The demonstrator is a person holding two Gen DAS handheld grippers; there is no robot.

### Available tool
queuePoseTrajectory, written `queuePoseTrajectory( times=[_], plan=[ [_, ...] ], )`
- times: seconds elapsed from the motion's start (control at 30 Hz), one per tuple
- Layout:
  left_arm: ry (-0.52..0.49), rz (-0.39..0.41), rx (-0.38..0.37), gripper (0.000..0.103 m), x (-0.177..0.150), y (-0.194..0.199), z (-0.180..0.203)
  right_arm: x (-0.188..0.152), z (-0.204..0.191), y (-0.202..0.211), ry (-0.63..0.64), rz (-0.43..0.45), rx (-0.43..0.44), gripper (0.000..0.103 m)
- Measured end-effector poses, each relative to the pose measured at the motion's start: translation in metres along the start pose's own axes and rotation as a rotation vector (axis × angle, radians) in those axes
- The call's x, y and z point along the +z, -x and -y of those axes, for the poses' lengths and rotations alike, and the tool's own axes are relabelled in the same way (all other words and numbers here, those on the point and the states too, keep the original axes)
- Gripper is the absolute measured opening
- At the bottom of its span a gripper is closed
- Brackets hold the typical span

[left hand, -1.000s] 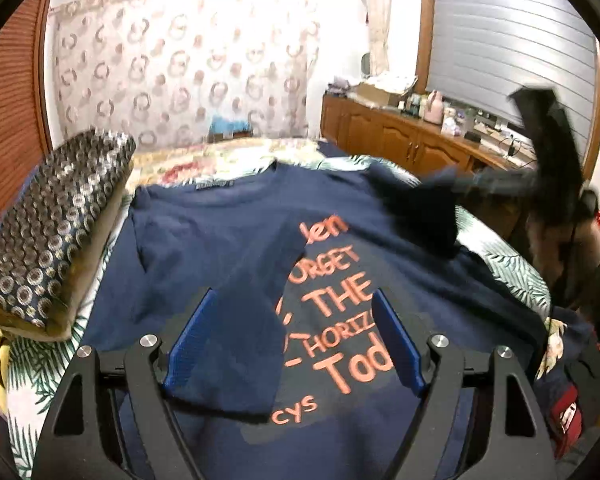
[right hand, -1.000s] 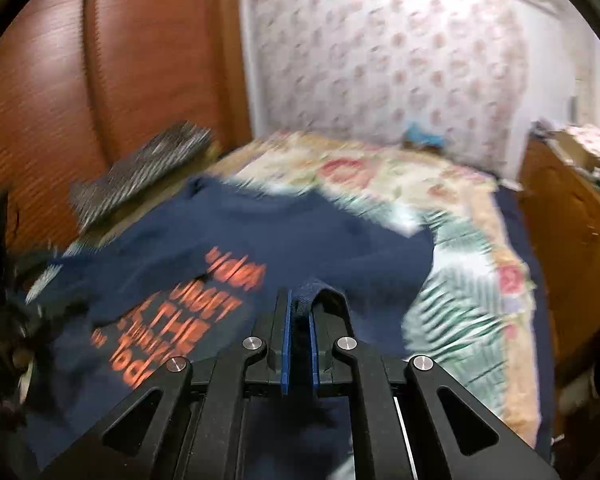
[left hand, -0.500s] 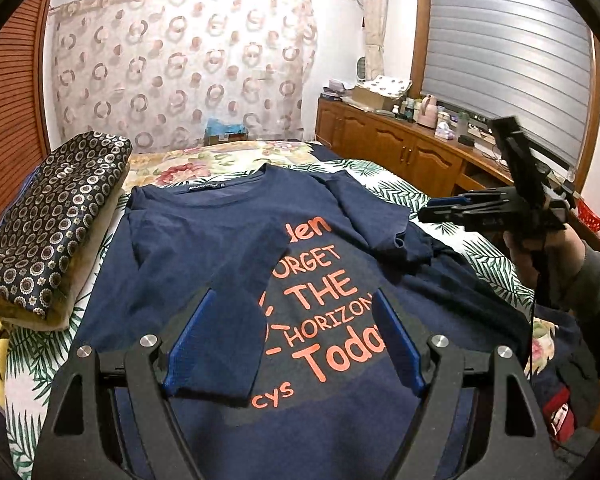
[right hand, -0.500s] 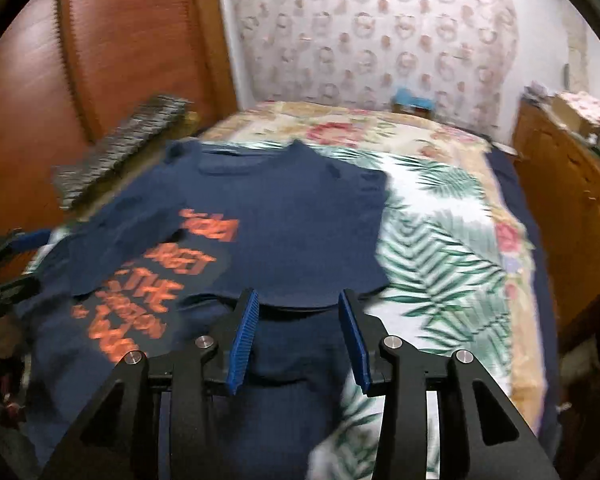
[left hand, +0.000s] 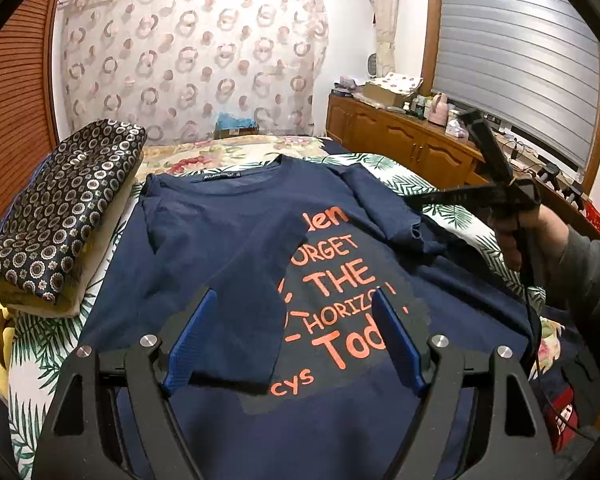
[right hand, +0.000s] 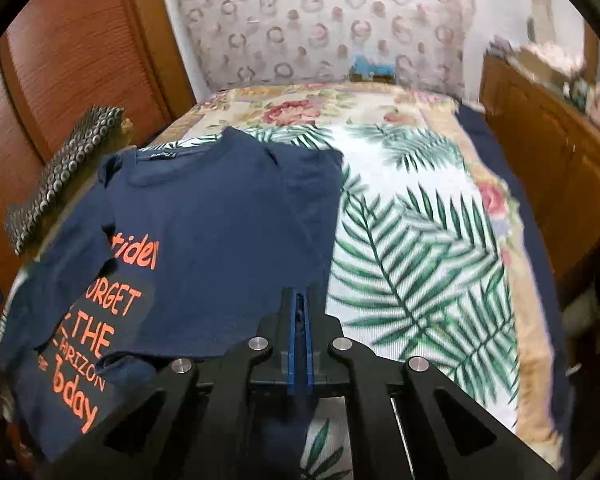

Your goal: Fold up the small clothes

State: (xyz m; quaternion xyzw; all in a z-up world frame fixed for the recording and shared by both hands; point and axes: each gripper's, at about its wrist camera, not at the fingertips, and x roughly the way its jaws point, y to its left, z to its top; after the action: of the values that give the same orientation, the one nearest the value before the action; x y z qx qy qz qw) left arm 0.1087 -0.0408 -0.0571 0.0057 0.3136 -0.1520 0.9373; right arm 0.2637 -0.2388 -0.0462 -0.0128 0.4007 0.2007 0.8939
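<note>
The navy T-shirt [left hand: 228,240] is spread on the bed [right hand: 412,216] with both sleeves folded inward, the body fold judged still undone, while the left tool [left hand: 292,340] is held wide open and empty and the right tool [right hand: 299,344] is closed, apparently on the shirt's side edge.

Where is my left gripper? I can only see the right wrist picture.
Observer: Your left gripper is open and sits above the navy T-shirt, near its bottom end.
Operator: Is it grabbing the shirt?
Observer: No. Its blue pads stand wide apart with nothing pinched between them.
Operator: Can you see my right hand?
Observer: Yes. The right hand holds the right gripper out over the bed, with its tip close by the shirt's far sleeve.
</note>
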Motion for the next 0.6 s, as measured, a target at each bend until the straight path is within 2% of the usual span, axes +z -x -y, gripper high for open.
queuePoseTrajectory(
  times=[0.37, 0.6],
  plan=[
    [0.019, 0.005, 0.014, 0.08, -0.003, 0.004, -0.01, 0.034, -0.061, 0.018, 0.14, 0.079, 0.121, 0.002],
    [0.038, 0.004, 0.029, 0.08, -0.007, 0.007, -0.022, 0.056, -0.106, 0.003, 0.214, 0.056, 0.202, 0.002]
  ],
)
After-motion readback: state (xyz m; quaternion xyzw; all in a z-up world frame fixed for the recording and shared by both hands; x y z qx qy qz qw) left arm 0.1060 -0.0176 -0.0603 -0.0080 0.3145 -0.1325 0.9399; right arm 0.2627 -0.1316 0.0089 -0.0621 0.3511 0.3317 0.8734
